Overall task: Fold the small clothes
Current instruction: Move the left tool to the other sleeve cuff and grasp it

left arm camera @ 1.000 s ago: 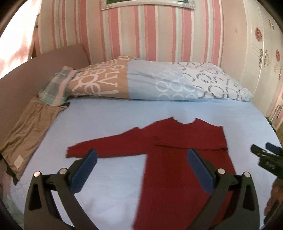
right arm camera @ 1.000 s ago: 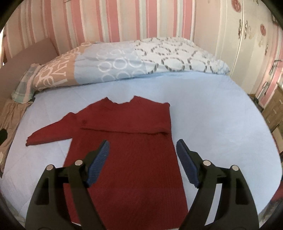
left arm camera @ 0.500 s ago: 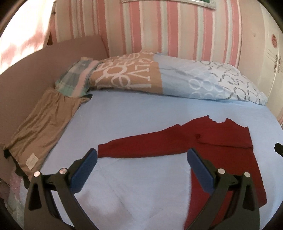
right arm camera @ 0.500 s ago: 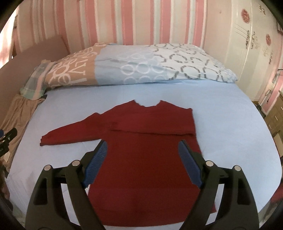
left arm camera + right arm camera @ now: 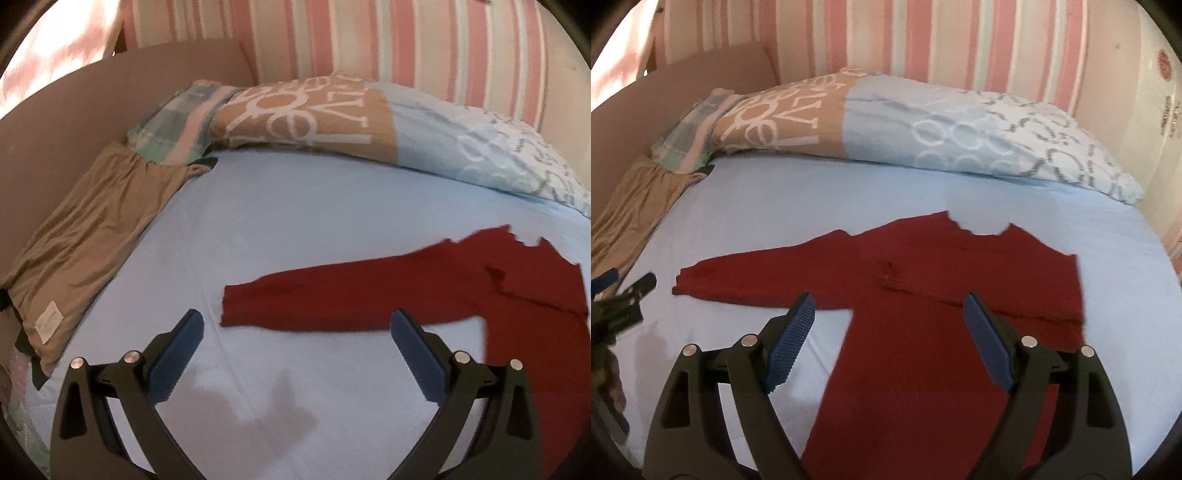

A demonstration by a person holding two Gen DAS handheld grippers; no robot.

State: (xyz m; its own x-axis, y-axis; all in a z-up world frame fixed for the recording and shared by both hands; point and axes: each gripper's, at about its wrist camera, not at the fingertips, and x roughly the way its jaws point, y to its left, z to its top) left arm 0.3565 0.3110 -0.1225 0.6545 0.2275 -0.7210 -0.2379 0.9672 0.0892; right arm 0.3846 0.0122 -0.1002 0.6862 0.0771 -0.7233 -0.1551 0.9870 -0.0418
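- Left tool (image 5: 295, 347): its two blue-padded fingers stand wide apart with nothing between them, hovering over bare blue bed sheet (image 5: 295, 221).
- Just ahead of the left tool lies the cuff end of the red sweater's (image 5: 461, 295) outstretched sleeve (image 5: 332, 299). The sleeve's long axis runs crosswise, from the cuff ahead off to the tool's right, where it joins the body.
- Right tool (image 5: 886, 343): fingers also wide apart and empty, poised above the sweater's body (image 5: 923, 350), which lies flat and lengthwise directly under and ahead of it, neckline farthest away.
- The left tool is nearer the sleeve cuff, so a sleeve fold likely falls to it.
- Far left: a tan folded garment (image 5: 92, 240) with a small white label (image 5: 48, 321), its print too small to read.
- Beyond: a pillow (image 5: 886, 129) bearing large white letters, seen upside down and only partly legible.
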